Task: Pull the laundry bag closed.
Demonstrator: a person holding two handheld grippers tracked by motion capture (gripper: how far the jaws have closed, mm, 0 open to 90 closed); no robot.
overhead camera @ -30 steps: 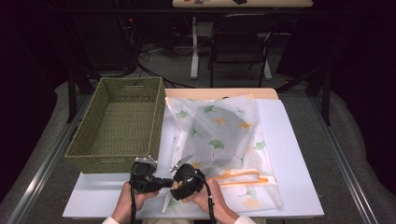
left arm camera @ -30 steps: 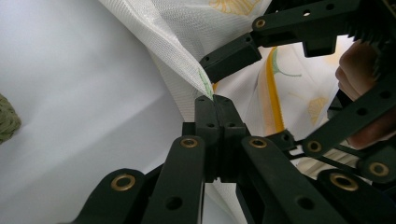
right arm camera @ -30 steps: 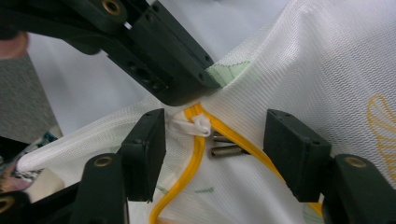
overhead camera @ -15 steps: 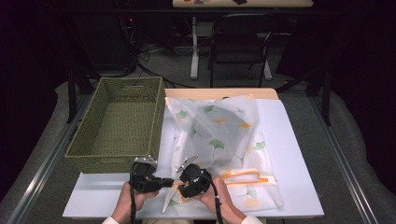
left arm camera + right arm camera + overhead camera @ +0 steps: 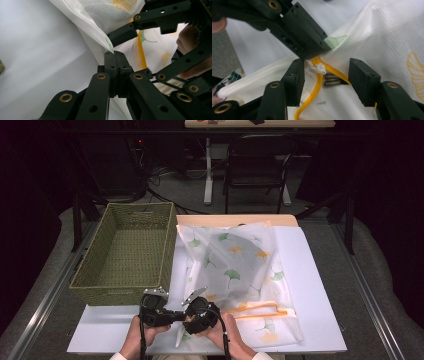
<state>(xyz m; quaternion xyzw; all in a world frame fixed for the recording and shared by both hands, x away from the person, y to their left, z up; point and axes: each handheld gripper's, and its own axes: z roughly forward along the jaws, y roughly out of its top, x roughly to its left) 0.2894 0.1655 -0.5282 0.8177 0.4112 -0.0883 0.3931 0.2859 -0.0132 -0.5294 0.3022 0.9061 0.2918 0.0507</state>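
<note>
The mesh laundry bag (image 5: 240, 280), white with green and orange leaf prints, lies flat on a white sheet (image 5: 310, 270) that covers the tabletop (image 5: 235, 219), to the right of an empty green woven basket (image 5: 127, 252). Its near end, with the orange zipper (image 5: 260, 310), lies at the person's edge of the tabletop, and both grippers work at the near left corner of that end.

The left gripper (image 5: 176, 314) points rightward, held in the person's left hand (image 5: 137, 340). Its jaws are clenched on a pinch of the bag's mesh: in the left gripper view (image 5: 115, 62) the two pads meet flush with the fabric corner drawn up into a peak between their tips, a green leaf print at the pinch point. The mesh rises off the sheet from there.

The right gripper (image 5: 192, 320), held in the right hand (image 5: 230, 342), faces the left one, tips nearly meeting. In the right gripper view (image 5: 325, 75) its jaws stand partly apart and have just been opening after a short closing. Between them lie the zipper's orange tape, a small white pull tab (image 5: 318, 68) and the slider's metal parts. The left pad sits just beside the white tab; I cannot tell whether it touches. The right pad stands apart from the zipper. Neither pad presses, so the right gripper is released. The left gripper's clenched tip shows directly above the tab, holding the mesh.
</note>
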